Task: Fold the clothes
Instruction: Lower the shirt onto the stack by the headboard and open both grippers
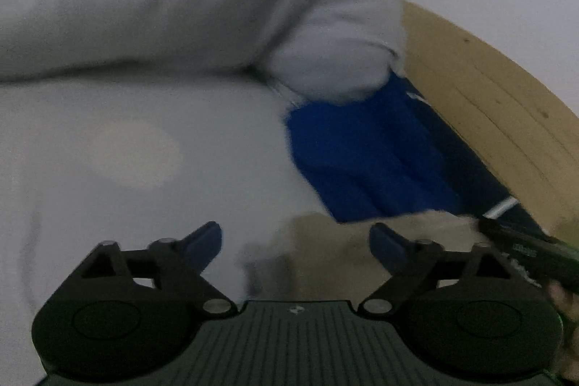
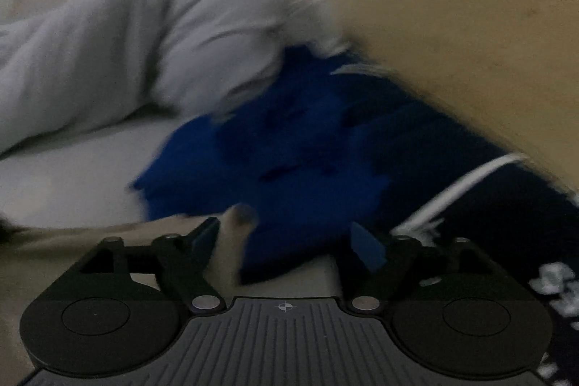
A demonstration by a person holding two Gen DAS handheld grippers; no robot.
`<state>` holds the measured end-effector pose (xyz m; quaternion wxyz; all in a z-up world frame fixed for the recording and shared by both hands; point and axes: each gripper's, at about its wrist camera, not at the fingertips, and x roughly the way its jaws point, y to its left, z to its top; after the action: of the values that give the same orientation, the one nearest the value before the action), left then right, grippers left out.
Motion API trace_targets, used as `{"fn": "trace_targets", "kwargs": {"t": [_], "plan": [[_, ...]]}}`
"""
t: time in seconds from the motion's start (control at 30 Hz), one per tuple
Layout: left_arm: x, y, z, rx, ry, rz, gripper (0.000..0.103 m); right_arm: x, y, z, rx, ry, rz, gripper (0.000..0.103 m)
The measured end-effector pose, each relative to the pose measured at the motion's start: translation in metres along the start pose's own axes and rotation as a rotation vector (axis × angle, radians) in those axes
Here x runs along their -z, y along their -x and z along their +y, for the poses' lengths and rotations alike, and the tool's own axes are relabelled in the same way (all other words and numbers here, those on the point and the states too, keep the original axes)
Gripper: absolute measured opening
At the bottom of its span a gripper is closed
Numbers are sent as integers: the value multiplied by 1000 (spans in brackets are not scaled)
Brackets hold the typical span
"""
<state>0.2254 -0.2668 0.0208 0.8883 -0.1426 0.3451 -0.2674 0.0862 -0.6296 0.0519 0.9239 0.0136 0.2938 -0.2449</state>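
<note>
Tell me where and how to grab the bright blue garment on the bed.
Take the blue garment by its near free corner, coming in low from the white sheet side with the open right gripper. That edge lies exposed; the far end sits tucked under the white bedding.

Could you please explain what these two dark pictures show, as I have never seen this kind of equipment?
There is no robot here: a person holds a two-finger tool in each hand, and a wide-angle camera on each looks forward along its fingers.

In the left camera's picture, the left gripper is open and holds nothing. The black object at the right edge may be the other tool, though it is too blurred to be sure.

In the right camera's picture, the right gripper is open too, above a beige cloth.

Ahead of both lie a bright blue garment, a dark navy garment with a white stripe and a bulky white duvet or pillow on a white sheet. A light wooden board stands on the right.
</note>
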Motion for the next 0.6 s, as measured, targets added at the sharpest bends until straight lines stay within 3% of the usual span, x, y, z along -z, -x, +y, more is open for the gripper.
{"fn": "trace_targets", "kwargs": {"t": [0.03,0.27,0.6], "plan": [[3,7,0,2,-18,-14,93,2,9,-4,25,-2,-22,83],[20,64,-23,-21,-196,-56,94,11,84,-33,-31,-45,-81,86],[8,235,-68,26,-172,-232,99,12,283,-94,-63,-89,-196,91]]}}
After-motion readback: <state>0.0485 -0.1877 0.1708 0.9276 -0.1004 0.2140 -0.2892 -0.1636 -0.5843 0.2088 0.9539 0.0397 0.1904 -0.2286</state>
